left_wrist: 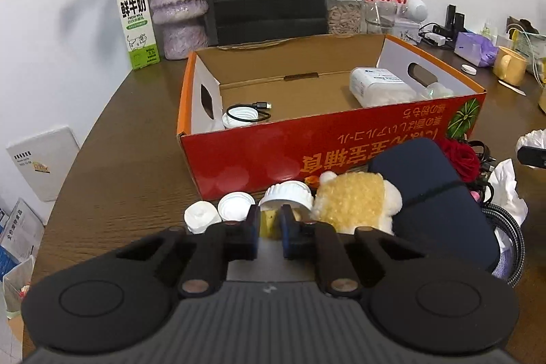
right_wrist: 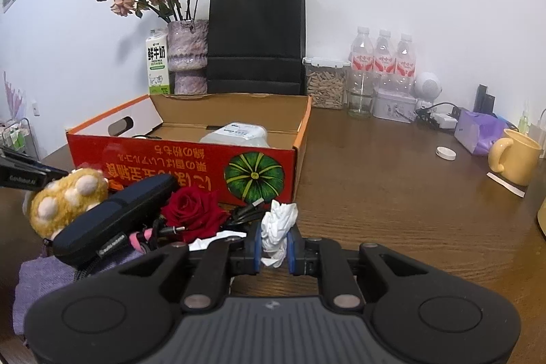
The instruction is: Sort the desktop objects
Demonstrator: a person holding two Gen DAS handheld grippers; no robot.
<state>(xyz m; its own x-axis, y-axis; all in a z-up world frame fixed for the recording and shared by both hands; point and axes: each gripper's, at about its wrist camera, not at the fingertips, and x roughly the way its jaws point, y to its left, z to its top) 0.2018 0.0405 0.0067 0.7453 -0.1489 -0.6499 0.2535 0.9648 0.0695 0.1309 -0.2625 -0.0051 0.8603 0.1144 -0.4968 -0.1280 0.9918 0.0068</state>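
Note:
A red cardboard box (left_wrist: 307, 145) stands open on the brown desk; it also shows in the right wrist view (right_wrist: 170, 159). Inside lie a black cable (left_wrist: 247, 111), a white lid and a clear plastic pack (left_wrist: 378, 86). In front of the box lie white caps (left_wrist: 235, 205), a yellow plush toy (left_wrist: 351, 200), a dark case (left_wrist: 440, 203) and a red rose (right_wrist: 192, 210). My left gripper (left_wrist: 269, 229) is closed on a small yellow object (left_wrist: 268, 222) under a ribbed white lid (left_wrist: 288, 193). My right gripper (right_wrist: 274, 248) is shut on a crumpled white tissue (right_wrist: 278, 224).
A milk carton (left_wrist: 136, 23), vase (left_wrist: 177, 5) and black paper bag (right_wrist: 256, 40) stand behind the box. Water bottles (right_wrist: 382, 57), a jar, a tin, a purple tissue pack (right_wrist: 477, 132) and a yellow mug (right_wrist: 515, 156) are at the right. Cables lie by the rose.

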